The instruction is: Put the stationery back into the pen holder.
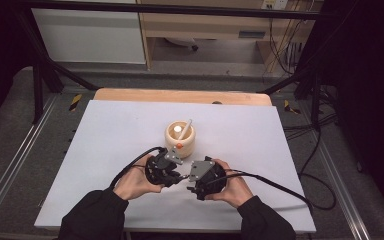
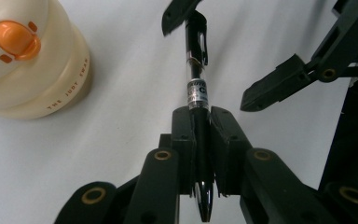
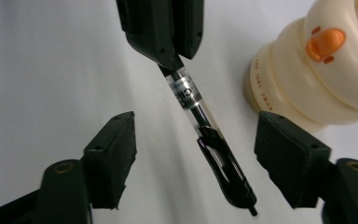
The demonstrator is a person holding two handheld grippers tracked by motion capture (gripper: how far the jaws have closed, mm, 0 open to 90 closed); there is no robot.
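Left gripper (image 2: pixel 200 140): its two black jaws stand nearly closed, pads pressed on either side of the dark barrel of a pen (image 2: pixel 197 88), which runs straight out between them with its pointed tip toward the camera of the left gripper view and its clipped cap end away. Right gripper (image 3: pixel 193 161): its jaws stand partly apart, one on each side of the pen's cap end and clip, with a clear gap between each pad and the pen; nothing is gripped by it. In the high view the left gripper (image 1: pixel 172 169) and the right gripper (image 1: pixel 192 177) face each other just above the near middle of the table, each carried by a hand in a dark sleeve, and the pen spans the short space between them, off the surface. Just beyond the left gripper stands a cream-coloured holder (image 1: pixel 180 137) with an orange duck-bill mark on its side and a white stick leaning inside it; it rests upright on the pale grey table cover (image 1: pixel 105 135). A wooden table edge (image 1: pixel 180 95) shows past the cover. Around the table lie black frame bars, grey floor, trailing black cables (image 1: pixel 325 190), and a white cabinet (image 1: pixel 90 35) at the far wall.
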